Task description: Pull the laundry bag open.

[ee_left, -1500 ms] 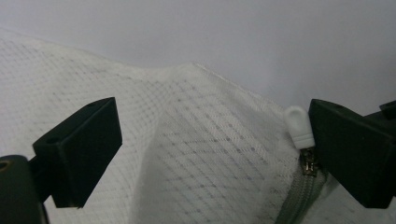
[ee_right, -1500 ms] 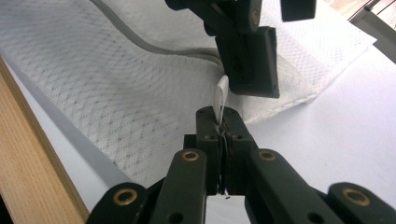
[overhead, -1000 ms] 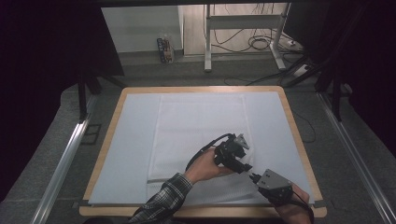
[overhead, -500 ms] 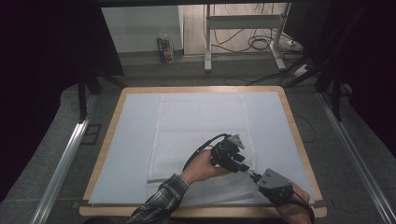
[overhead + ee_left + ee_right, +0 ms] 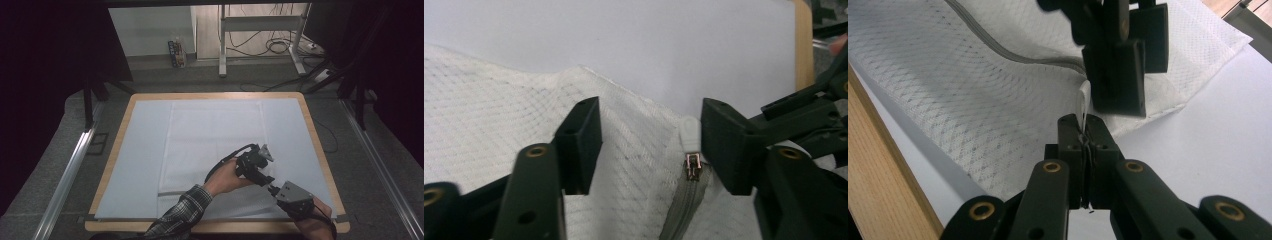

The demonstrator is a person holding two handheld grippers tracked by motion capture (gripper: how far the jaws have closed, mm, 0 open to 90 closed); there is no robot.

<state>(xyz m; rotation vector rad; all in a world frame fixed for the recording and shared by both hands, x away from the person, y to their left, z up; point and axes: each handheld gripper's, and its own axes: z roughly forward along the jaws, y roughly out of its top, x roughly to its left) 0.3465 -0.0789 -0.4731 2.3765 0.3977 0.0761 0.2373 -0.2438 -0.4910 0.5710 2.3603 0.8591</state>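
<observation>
The right tool (image 5: 1083,145) was clamped on the white plastic zip pull (image 5: 1084,102) at the corner of the white quilted fabric cover (image 5: 215,135), at about five o'clock on the desk (image 5: 116,150). The left tool (image 5: 649,142) had just been opening, jaws gaping either side of the pull (image 5: 689,137), pressing nothing. I judged the handover unfinished. The grey zip (image 5: 684,200) ran out of view below.

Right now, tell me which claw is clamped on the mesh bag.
The right claw: its jaws are shut on the white mesh bag near the zipper pull. The left claw stands open around the pull.
</observation>
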